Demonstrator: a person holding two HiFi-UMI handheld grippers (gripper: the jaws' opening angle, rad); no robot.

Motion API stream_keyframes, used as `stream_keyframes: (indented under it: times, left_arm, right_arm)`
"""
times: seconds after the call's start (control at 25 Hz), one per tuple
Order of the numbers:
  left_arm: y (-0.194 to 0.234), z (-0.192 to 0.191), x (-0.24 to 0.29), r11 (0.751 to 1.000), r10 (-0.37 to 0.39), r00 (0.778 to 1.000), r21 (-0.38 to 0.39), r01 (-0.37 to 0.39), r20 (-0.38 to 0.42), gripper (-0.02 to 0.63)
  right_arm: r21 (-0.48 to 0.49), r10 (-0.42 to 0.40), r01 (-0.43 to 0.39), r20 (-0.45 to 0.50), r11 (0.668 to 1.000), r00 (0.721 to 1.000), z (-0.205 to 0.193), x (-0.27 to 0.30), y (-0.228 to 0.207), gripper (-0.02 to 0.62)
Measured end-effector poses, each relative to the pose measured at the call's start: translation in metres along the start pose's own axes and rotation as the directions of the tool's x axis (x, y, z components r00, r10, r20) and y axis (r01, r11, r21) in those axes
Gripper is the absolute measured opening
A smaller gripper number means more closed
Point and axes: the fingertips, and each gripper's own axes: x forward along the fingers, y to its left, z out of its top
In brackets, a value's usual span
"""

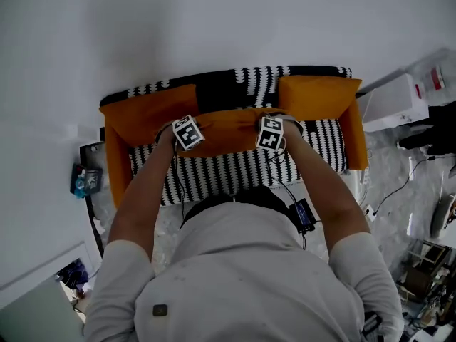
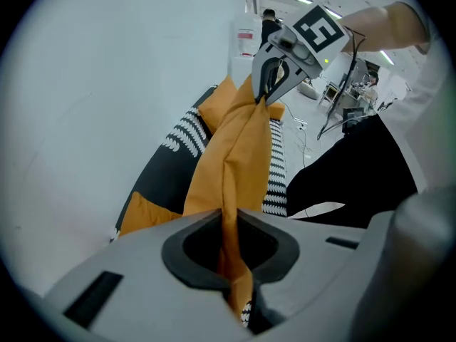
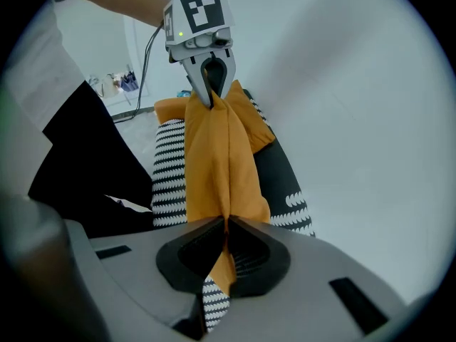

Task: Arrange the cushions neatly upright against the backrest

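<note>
Both downward: left gripper (image 3: 210, 104), right gripper (image 2: 261, 98) pinching cushion (image 1: 228, 123).

1. Short-sleeved top (image 1: 242, 276), light grey and plain; small dark square patch (image 1: 159, 310) near the left shoulder blade.
2. Black lower garment (image 2: 356, 177) with a white mark, noted in both gripper views.
3. Left gripper (image 3: 209, 104): pale grey housing, left marker cube (image 1: 187, 132) of black-and-white squares, green indicator lamp (image 3: 180, 34) lit, dark tapered fingers (image 3: 226, 77).
4. Right gripper (image 2: 262, 100): same build; right marker cube (image 1: 271, 132), green lamp (image 2: 325, 60) lit.
5. Black cables (image 1: 179, 184) trailing from both grippers along the forearms; small dark box (image 1: 303, 214) with blue trim on the right-hand cable.
6. Own-view housings moulded grey, with dark collar (image 2: 228, 251) round the finger roots and rectangular slots (image 2: 89, 298).
</note>
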Motion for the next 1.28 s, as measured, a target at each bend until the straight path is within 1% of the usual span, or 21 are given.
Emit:
stream_keyframes:
  times: [0.12,0.28,0.36,0.48,0.6,0.76,0.92,1.0,1.12,1.28]
  left_arm:
    - [0.005,0.022,0.0,1.0,0.007,1.0,0.027,-0.008,0.03,0.038]
    - [0.012,0.035,0.013,1.0,-0.02,1.0,0.007,0.02,-0.013,0.038]
    - [0.019,0.047,0.018,1.0,-0.019,1.0,0.004,0.019,-0.014,0.038]
    - [0.03,0.073,0.025,1.0,-0.003,1.0,0.015,0.003,0.007,0.038]
    - [0.032,0.08,0.04,1.0,-0.022,0.999,-0.019,0.022,-0.034,0.038]
    - [0.049,0.105,0.055,1.0,-0.009,1.0,-0.018,0.009,-0.022,0.04]
    - [0.058,0.111,0.081,0.998,-0.043,0.997,-0.058,0.039,-0.067,0.04]
    - [0.067,0.119,0.092,0.997,-0.047,0.997,-0.068,0.043,-0.069,0.04]
    - [0.081,0.136,0.108,0.998,-0.039,0.998,-0.058,0.037,-0.049,0.04]
    - [0.101,0.134,0.13,0.995,-0.053,0.993,-0.088,0.044,-0.102,0.04]
  right_arm:
    - [0.02,-0.001,0.001,-0.004,1.0,1.0,-0.013,-0.001,-0.006,0.034]
    - [0.033,0.0,0.0,-0.004,0.999,1.0,-0.031,0.001,-0.027,0.034]
    - [0.029,0.005,-0.005,-0.001,1.0,1.0,-0.04,0.005,-0.038,0.034]
    - [0.025,0.015,-0.015,0.001,1.0,1.0,-0.055,0.01,-0.055,0.034]
    - [0.023,0.032,-0.032,0.007,0.999,0.999,-0.071,0.017,-0.069,0.034]
    - [0.015,0.063,-0.063,0.008,0.998,0.998,-0.09,0.03,-0.086,0.034]
    - [0.0,0.086,-0.086,0.001,0.996,0.996,-0.105,0.045,-0.105,0.034]
    - [-0.006,0.094,-0.094,-0.004,0.996,0.996,-0.113,0.052,-0.117,0.034]
    - [-0.007,0.108,-0.108,-0.008,0.994,0.994,-0.122,0.062,-0.131,0.034]
    - [0.011,0.122,-0.122,0.005,0.992,0.992,-0.127,0.078,-0.153,0.034]
